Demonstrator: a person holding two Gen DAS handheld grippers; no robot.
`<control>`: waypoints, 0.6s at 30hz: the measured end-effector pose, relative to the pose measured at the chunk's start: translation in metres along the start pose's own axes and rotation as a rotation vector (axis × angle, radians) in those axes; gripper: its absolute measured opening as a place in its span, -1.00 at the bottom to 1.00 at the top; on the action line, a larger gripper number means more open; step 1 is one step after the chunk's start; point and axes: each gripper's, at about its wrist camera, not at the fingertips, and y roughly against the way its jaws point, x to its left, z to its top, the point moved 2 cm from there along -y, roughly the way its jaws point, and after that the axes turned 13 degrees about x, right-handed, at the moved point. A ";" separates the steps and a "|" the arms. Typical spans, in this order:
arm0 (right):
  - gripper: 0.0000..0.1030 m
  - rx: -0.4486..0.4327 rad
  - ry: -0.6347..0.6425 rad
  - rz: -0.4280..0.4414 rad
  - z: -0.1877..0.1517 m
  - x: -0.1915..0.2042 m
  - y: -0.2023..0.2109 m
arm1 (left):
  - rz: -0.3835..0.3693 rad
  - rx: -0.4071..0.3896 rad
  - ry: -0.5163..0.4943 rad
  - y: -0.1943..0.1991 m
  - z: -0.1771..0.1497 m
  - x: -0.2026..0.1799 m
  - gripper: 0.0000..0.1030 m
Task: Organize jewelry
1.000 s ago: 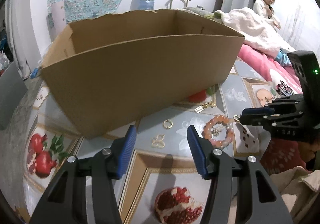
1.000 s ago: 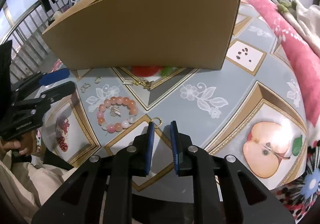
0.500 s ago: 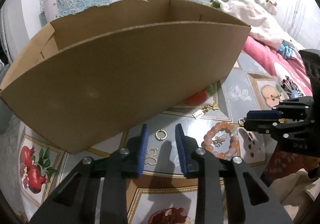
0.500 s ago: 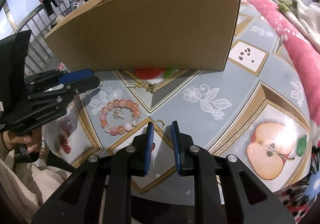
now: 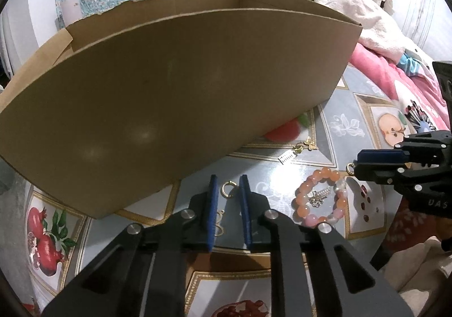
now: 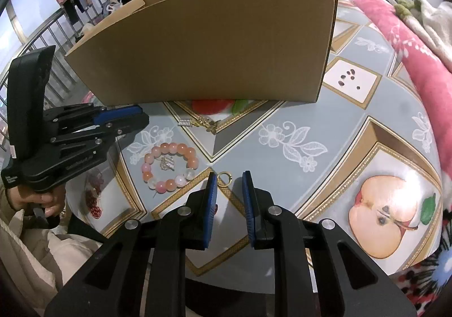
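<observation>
Tablecloth [image 5: 333,122]: bracelet [image 5: 319,198] lies flat

Right tool [image 6: 229,190] narrowly parted behind gold ring [image 6: 224,178], bead bracelet [image 6: 169,166] beside

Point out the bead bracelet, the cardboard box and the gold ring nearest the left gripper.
bead bracelet [image 6: 158,186]: right wrist view, a pink bead.
cardboard box [image 6: 214,45]: right wrist view, front wall.
gold ring [image 5: 228,190]: left wrist view, on its band.

Matt cardboard box [image 5: 175,85]; glossy tablecloth [image 6: 282,108], seemingly vinyl; shiny bead bracelet [image 6: 169,167].
</observation>
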 end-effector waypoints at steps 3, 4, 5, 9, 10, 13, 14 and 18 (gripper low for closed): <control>-0.63 0.002 0.002 0.003 0.000 -0.001 0.001 | -0.003 -0.002 -0.002 -0.001 0.000 0.000 -0.81; -0.62 0.002 0.004 0.001 0.000 -0.001 0.001 | -0.003 -0.002 -0.002 -0.001 0.000 0.000 -0.81; -0.60 0.001 0.005 0.000 0.000 -0.001 0.002 | -0.002 -0.003 -0.004 -0.001 0.000 0.000 -0.82; -0.49 -0.004 0.019 -0.008 0.001 0.002 0.003 | -0.006 -0.007 -0.001 0.000 0.000 0.001 -0.82; -0.49 -0.005 0.024 -0.013 0.001 0.003 0.004 | -0.008 -0.007 0.000 0.000 0.000 0.001 -0.82; -0.49 -0.003 0.046 -0.044 0.002 0.009 0.002 | -0.012 -0.009 0.002 0.000 -0.001 0.002 -0.83; -0.49 -0.001 0.054 -0.052 0.002 0.012 0.001 | -0.012 -0.010 0.002 0.000 -0.001 0.002 -0.83; -0.49 0.002 0.093 -0.100 0.002 0.022 -0.002 | -0.014 -0.011 0.002 0.000 -0.001 0.002 -0.83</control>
